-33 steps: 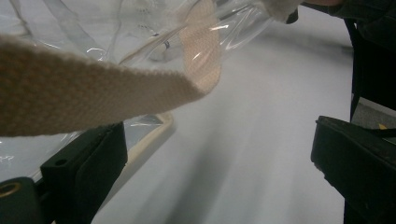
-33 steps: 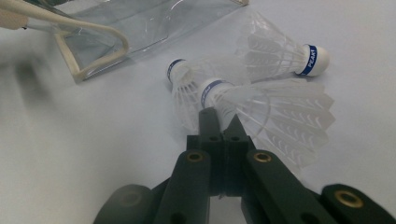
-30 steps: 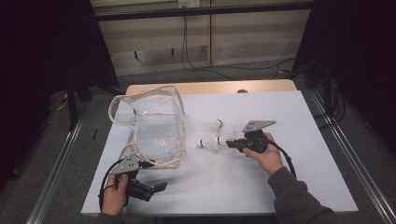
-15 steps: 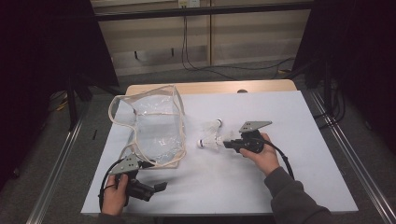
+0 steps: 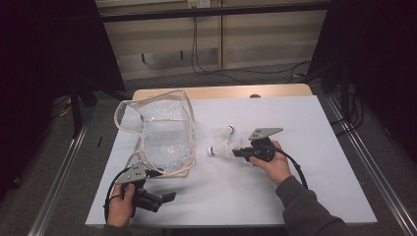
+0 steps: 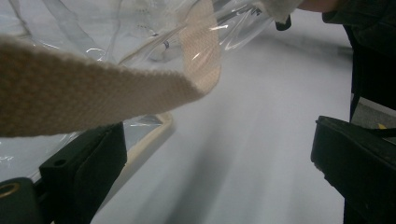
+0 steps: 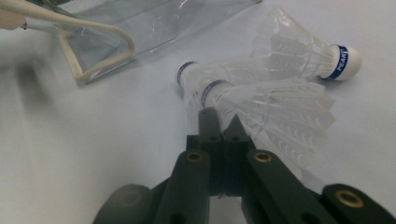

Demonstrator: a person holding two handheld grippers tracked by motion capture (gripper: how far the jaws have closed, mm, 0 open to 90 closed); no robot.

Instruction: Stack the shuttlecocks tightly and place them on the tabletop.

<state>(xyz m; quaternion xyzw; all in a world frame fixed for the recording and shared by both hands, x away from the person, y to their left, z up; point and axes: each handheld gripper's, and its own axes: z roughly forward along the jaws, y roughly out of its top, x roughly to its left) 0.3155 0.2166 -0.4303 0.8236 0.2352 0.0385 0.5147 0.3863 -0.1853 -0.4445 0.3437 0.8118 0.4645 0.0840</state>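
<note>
Pinching feather skirt of shuttlecock [image 7: 261,100], right gripper [image 7: 219,122] jaws closed, on white table [image 5: 305,123] beside clear bag [image 5: 162,132]. Second shuttlecock [image 7: 303,51] just behind. Left gripper [image 6: 219,158] jaws wide apart, empty, at bag strap [image 6: 93,93].

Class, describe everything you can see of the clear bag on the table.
The clear bag is see-through, crinkly plastic edged with cream woven strap. It stands slumped and open at the table's left, beside the shuttlecocks. Its strap crosses in front of the left claw, whose jaws stand apart.
</note>
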